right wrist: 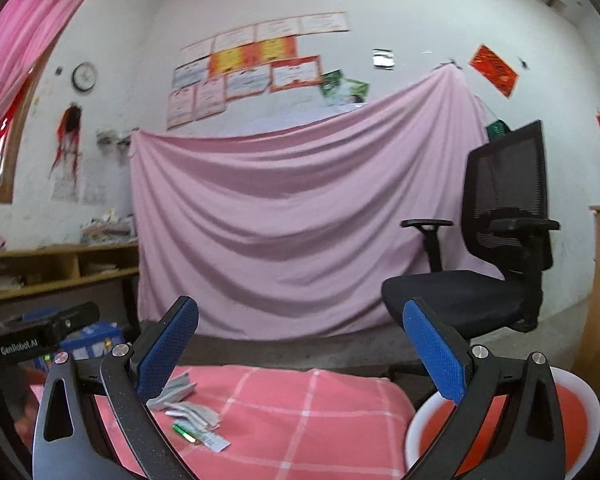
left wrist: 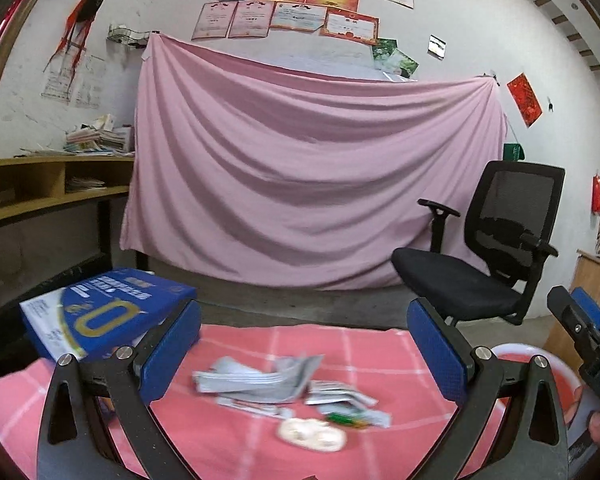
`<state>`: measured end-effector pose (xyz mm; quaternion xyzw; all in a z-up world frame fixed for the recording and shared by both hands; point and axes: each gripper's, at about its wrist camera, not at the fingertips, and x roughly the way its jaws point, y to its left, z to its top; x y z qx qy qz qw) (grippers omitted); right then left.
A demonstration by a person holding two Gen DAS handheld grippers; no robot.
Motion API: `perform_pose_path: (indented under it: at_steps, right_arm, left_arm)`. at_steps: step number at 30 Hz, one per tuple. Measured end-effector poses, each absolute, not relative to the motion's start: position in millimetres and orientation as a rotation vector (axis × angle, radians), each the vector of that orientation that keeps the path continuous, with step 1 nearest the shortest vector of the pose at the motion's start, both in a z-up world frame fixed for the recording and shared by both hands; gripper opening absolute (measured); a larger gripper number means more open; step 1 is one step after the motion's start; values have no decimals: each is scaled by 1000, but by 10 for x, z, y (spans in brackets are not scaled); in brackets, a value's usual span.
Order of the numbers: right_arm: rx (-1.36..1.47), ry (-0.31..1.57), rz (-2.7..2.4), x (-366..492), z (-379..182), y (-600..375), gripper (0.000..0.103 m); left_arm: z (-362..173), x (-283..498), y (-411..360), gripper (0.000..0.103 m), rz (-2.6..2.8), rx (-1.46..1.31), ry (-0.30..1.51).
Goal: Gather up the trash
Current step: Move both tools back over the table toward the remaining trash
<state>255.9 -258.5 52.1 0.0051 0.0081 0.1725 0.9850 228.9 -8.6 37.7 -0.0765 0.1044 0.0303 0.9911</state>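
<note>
- Two tools hover over the table: the left tool (left wrist: 304, 344) and the right tool (right wrist: 300, 356), each with jaws spread wide and nothing between them.
- One pile of trash (left wrist: 260, 380) lies on the pink checked cloth (left wrist: 380, 344): several grey wrappers, blurred and hard to count, one green wrapper (left wrist: 346, 419) and one pale crumpled lump (left wrist: 312, 434).
- One white bin (right wrist: 428, 412) with a red inside stands at the right, well apart from the trash.
- One blue box (left wrist: 112, 316) sits at the far left of the table.
- One black chair (right wrist: 480, 272) stands before one pink sheet (right wrist: 292, 220) hung on the wall.
</note>
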Motion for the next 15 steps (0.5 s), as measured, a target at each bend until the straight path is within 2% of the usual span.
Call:
perform_pose_path:
  at_steps: [10, 15]
  right_arm:
    - [-153, 131, 399, 2690, 247, -2137, 103]
    - [-180, 241, 407, 2859, 140, -2064, 103]
  left_arm:
    - [38, 2283, 175, 101, 85, -139, 303]
    - [-75, 2385, 224, 101, 51, -145, 413]
